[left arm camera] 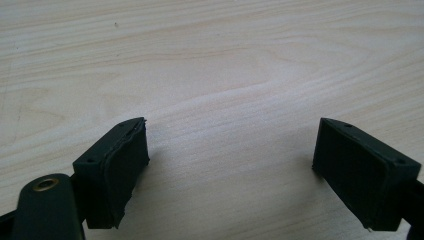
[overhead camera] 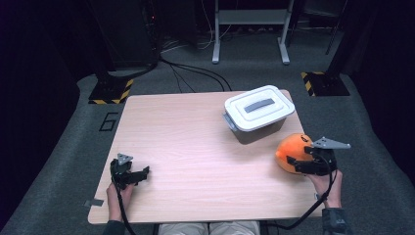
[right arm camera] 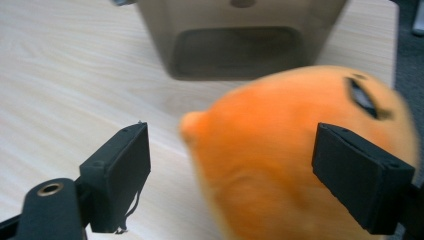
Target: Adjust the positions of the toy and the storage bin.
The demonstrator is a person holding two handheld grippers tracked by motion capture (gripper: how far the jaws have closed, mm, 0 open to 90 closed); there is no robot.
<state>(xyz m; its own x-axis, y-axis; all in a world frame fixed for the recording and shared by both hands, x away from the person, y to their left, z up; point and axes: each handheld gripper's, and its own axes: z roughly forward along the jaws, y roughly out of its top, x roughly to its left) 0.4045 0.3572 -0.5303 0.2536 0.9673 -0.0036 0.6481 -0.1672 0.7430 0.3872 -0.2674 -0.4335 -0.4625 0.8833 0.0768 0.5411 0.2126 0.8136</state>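
right gripper [overhead camera: 299, 163]: jaws spread wide, sitting right against the near side of the orange plush toy [overhead camera: 292, 152] at the right edge of the table. in the right gripper view the toy [right arm camera: 300, 165] sits partly between the pads, but nothing is pressing on it, so it's not pinched.
left gripper [overhead camera: 139, 175]: jaws spread too, nothing between them, just bare wood in the left gripper view [left arm camera: 230, 165]. parked low at the near left of the table, well apart from everything.
plush toy spot: near the table's right edge, just in front of the lidded storage box [overhead camera: 258, 112], close to it, though i can't tell if they touch.
box: grey tub, white lid with a grey handle, lid on.
what could go wrong: my guess, the toy is round and squishy and close to the edge, so a nudge from one open jaw could roll it off onto the floor. a grab that's off centre could also just pinch fur and slip. and with the lid on, the box isn't ready if the toy is meant to go in.
surface: light wood-grain table [overhead camera: 195, 161], a bit of tape at its near left corner.
room: dim, grey carpet, cables trailing on the floor, yellow-black striped stand feet, a white metal frame at the back.
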